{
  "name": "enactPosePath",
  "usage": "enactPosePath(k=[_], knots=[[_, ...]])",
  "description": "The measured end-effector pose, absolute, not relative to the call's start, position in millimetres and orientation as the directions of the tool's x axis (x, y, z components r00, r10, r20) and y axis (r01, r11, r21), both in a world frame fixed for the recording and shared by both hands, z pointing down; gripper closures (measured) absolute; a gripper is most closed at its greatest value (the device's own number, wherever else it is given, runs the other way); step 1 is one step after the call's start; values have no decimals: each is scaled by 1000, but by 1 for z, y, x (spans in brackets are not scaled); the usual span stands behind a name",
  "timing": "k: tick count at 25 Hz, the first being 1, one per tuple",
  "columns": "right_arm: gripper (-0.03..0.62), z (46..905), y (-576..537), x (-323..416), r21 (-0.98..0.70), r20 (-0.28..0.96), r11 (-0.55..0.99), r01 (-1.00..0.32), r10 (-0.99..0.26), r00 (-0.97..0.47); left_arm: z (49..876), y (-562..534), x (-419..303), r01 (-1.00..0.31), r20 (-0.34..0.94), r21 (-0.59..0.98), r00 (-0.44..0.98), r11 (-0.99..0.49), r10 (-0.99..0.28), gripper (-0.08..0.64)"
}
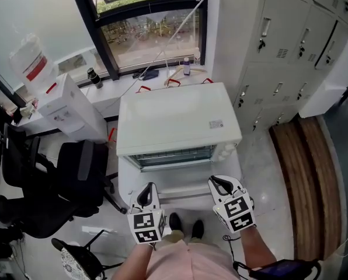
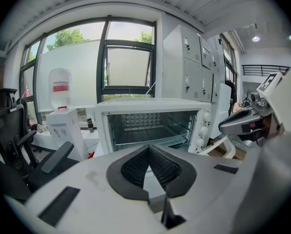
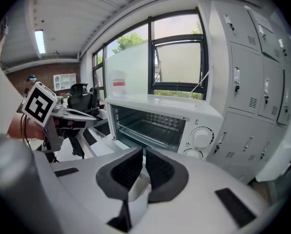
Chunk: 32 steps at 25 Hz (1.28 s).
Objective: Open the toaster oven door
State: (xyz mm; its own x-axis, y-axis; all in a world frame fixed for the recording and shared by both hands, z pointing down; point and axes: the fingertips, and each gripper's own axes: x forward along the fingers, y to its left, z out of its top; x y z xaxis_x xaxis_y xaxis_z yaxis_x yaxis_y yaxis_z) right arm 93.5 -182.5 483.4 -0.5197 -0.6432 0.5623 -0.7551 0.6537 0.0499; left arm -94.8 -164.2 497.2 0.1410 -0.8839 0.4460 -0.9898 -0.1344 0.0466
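The white toaster oven [image 1: 178,119] stands on a small white table below the window. Its door [image 1: 183,189] is folded down towards me, and the cavity with its wire rack [image 2: 148,129] is open to view. Three knobs [image 3: 202,137] run down the oven's right side. My left gripper [image 1: 148,190] hovers just in front of the lowered door on the left, jaws shut and empty. My right gripper [image 1: 219,183] hovers at the door's right corner, also shut on nothing. Neither gripper touches the oven.
A water dispenser [image 1: 64,106] with a bottle stands left of the oven, and a black office chair [image 1: 75,181] is beside it. White lockers [image 1: 286,44] line the right. My shoes [image 1: 184,225] are right in front of the table.
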Motion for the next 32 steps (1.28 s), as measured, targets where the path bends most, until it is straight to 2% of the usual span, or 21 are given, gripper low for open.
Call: enactPosePath(k=[5,32], knots=[[591,492,-182,98,43,575,657,-752,-632,-519,499,-164,-94,-991,452,37,132,-130,-882,548],[591,518,-152,97,-6,603,719,-695,-552,-576,527,-137,-92,-994,501,10,98,-108,-860,546]])
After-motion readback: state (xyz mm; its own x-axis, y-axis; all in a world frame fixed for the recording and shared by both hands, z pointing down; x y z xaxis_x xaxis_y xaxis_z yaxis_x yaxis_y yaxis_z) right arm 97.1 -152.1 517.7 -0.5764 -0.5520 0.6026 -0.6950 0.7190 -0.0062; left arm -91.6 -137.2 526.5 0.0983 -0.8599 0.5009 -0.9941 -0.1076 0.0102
